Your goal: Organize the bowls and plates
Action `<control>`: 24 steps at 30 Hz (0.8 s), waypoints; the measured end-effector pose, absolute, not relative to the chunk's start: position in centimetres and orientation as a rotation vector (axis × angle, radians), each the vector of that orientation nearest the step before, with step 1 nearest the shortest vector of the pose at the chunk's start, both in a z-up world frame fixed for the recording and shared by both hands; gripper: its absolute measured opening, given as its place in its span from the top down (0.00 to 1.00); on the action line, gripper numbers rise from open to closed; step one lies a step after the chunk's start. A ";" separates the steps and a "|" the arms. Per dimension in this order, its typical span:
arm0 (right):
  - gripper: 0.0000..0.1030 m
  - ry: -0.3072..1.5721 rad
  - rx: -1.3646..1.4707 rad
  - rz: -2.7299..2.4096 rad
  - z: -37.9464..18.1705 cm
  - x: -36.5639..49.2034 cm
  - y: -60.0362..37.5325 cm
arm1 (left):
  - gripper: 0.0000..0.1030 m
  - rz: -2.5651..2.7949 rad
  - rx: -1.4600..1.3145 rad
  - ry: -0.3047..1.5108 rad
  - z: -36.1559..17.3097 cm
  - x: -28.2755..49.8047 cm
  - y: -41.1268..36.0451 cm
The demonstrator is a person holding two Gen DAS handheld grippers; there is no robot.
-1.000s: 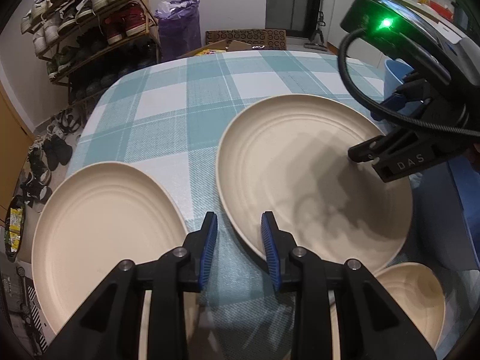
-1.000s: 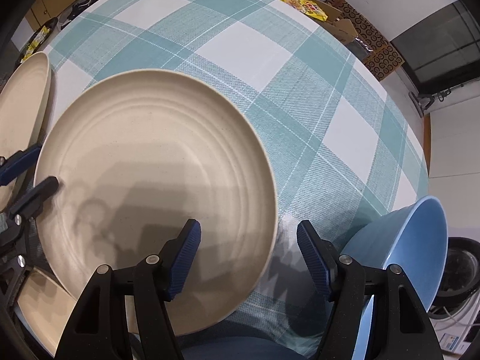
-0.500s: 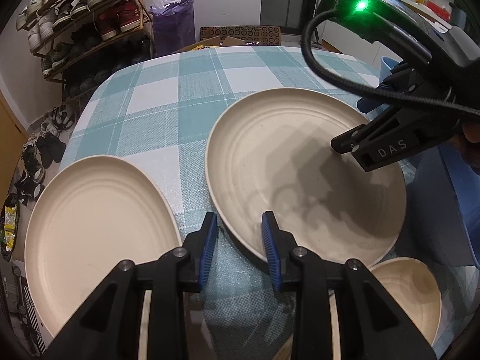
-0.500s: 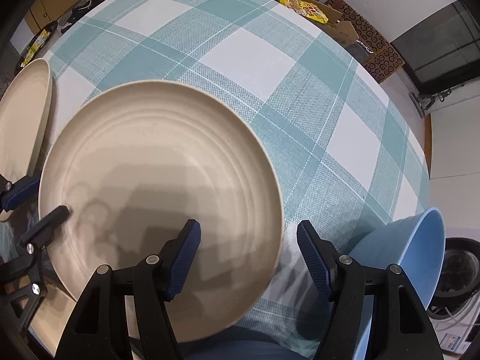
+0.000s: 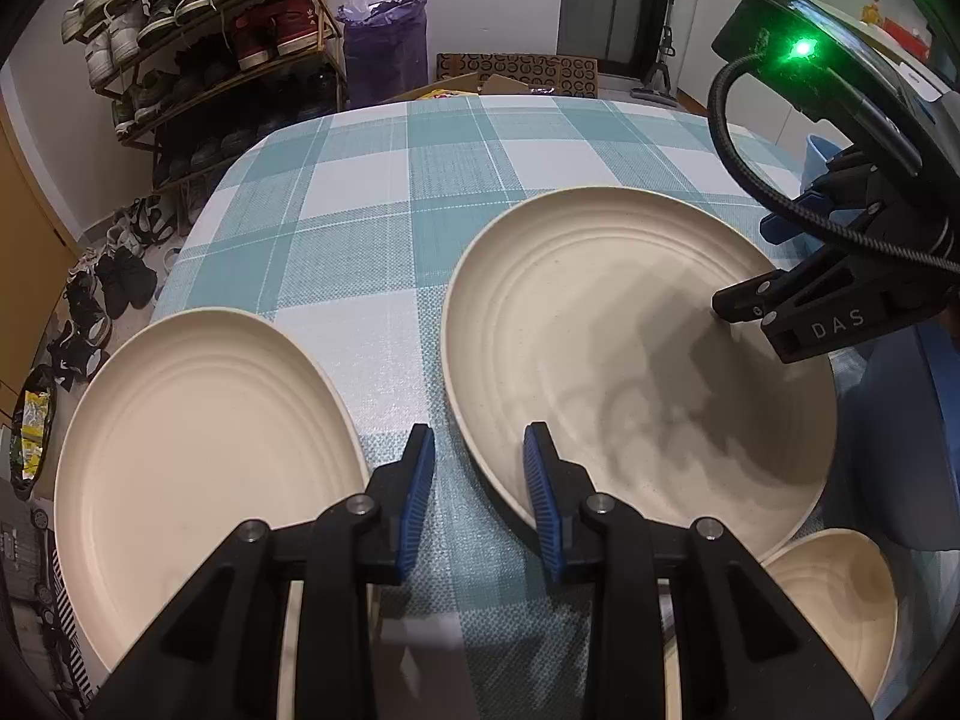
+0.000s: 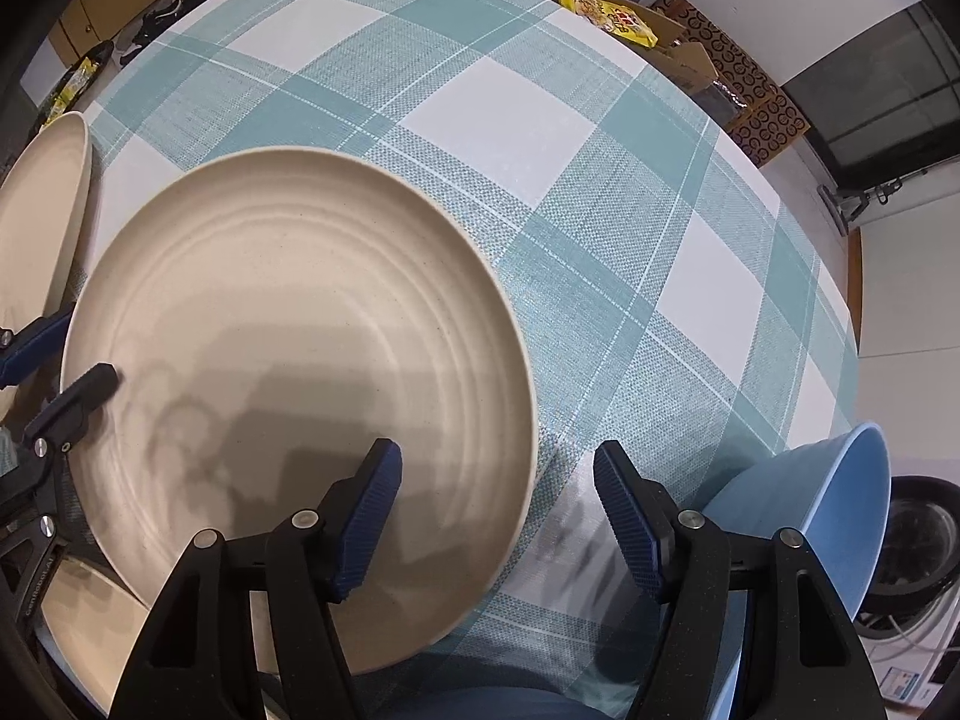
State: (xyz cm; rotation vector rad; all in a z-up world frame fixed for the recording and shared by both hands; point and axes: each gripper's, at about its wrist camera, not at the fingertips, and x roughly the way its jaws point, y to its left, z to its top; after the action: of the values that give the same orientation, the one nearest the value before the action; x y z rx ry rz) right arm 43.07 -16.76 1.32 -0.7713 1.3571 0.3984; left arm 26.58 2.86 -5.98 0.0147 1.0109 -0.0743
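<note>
The left gripper [image 5: 479, 468] hangs with jaws narrowly parted around the big plate's [image 5: 630, 360] near rim, not pressing it. The right gripper [image 6: 497, 501], jaws wide apart, straddles that plate's opposite rim. A second plate [image 5: 198, 438] lies beside it on the checked worktop [image 5: 384, 192].

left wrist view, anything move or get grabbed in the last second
Hardly anything changed. The left gripper drifted slightly over the gap between the two large round beige plates, near one and far one; nothing was grabbed or released. Its jaws stay narrow with nothing between them. The right gripper kept still, open across the far plate's rim. The blue bowl and checked tablecloth are unchanged.
</note>
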 end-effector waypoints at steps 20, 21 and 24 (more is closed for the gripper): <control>0.46 1.432 -0.668 0.470 1.1 43.6 -16.8 | 0.70 -0.096 -0.005 1.024 -6.3 26.3 2.8; 0.47 1.431 -0.670 0.477 1.2 43.5 -16.7 | 0.70 -0.102 -0.009 1.027 -6.3 26.3 2.7; 0.47 1.434 -0.670 0.478 1.2 43.4 -16.5 | 0.70 -0.117 -0.026 1.035 -6.3 26.2 2.8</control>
State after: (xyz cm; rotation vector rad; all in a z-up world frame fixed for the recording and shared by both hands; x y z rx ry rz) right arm 43.39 -16.52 1.17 -0.6697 1.4342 0.4784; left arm 26.24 2.79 -6.30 -0.0256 1.0350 -0.1167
